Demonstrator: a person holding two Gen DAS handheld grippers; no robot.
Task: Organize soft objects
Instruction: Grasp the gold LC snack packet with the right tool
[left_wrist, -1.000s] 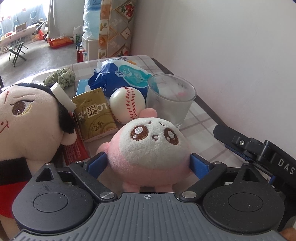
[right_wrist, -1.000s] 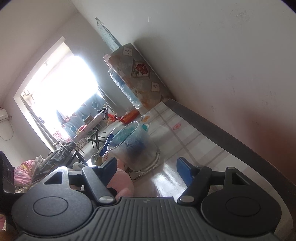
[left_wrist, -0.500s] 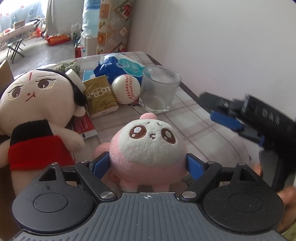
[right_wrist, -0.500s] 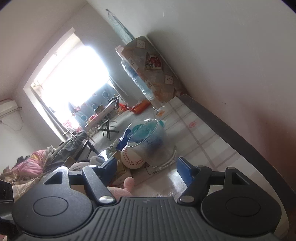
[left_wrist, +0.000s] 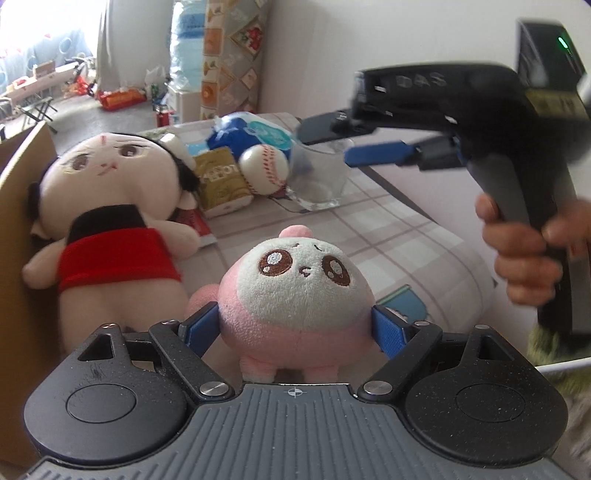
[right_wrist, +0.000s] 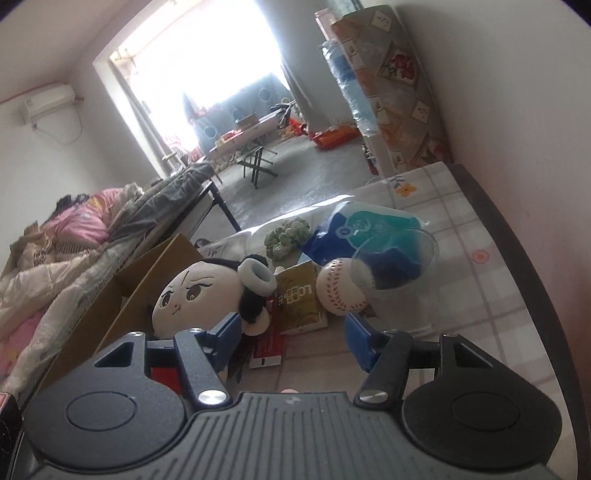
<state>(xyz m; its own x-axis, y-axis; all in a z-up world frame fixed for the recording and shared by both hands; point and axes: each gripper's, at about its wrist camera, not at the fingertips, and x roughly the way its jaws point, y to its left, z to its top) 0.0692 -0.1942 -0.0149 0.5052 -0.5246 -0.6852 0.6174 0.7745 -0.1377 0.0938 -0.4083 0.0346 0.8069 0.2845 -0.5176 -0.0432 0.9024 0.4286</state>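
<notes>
A round pink-and-white plush toy (left_wrist: 295, 295) sits between the blue pads of my left gripper (left_wrist: 293, 323), which is shut on its sides just above the checked tablecloth (left_wrist: 388, 236). A larger doll (left_wrist: 110, 206) with black hair and a red dress leans against a cardboard box (left_wrist: 22, 184); the right wrist view shows this doll's head (right_wrist: 199, 291) too. My right gripper (right_wrist: 291, 330) hovers above the table, jaws closing with nothing between them. In the left wrist view the right gripper (left_wrist: 347, 142) hangs over the glass, held by a hand (left_wrist: 517, 251).
Behind the toys stand a clear glass (right_wrist: 399, 280), a baseball (right_wrist: 338, 291), a gold packet (right_wrist: 299, 299), a blue wipes pack (right_wrist: 369, 225), a green scrunchie (right_wrist: 286, 236) and a red packet (right_wrist: 267, 347). The open cardboard box (right_wrist: 147, 266) is at the left, a wall at the right.
My left gripper has drawn back from the glass and ball, carrying the pink plush. The right gripper has risen and tipped down over the table, its fingers closer together.
</notes>
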